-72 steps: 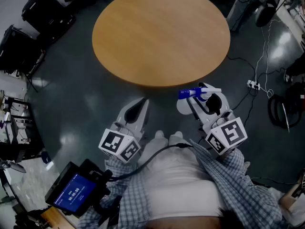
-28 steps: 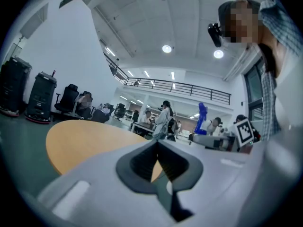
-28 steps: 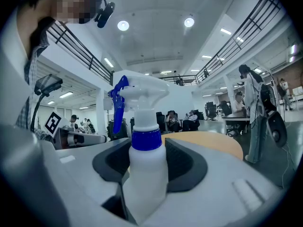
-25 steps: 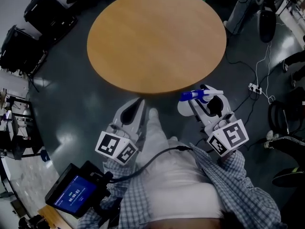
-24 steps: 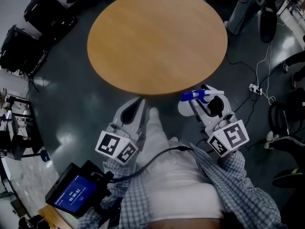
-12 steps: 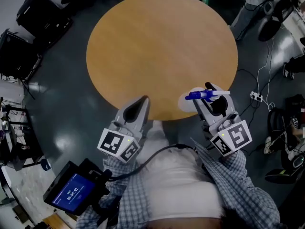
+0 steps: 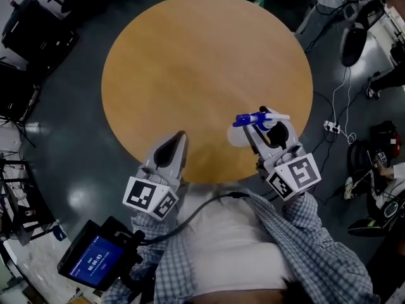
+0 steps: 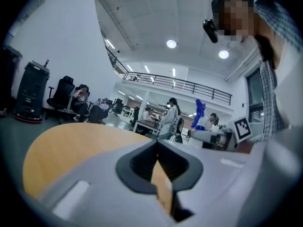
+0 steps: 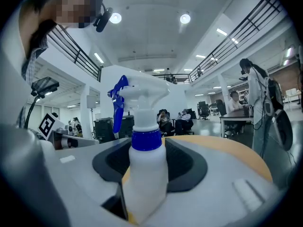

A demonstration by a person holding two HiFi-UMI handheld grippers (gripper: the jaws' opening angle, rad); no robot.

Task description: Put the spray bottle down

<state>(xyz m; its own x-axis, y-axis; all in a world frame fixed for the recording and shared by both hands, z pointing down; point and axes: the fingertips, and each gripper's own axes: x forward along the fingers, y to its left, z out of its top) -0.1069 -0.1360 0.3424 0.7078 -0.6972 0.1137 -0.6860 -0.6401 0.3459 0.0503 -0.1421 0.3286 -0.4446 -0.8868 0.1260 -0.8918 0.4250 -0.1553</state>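
The right gripper (image 7: 262,128) was clamped on the white body of the spray bottle (image 9: 144,169). The bottle stood upright between its jaws, seemingly held clear of the wood, just inside the near edge of the round table (image 7: 202,62). The left gripper (image 7: 179,139) had its jaws together on nothing, also at the near edge. The step looked like the carry-in. Next, lower the bottle until its base meets the surface, then part the jaws. Nothing lay on the tabletop ahead; only the near edge was close.
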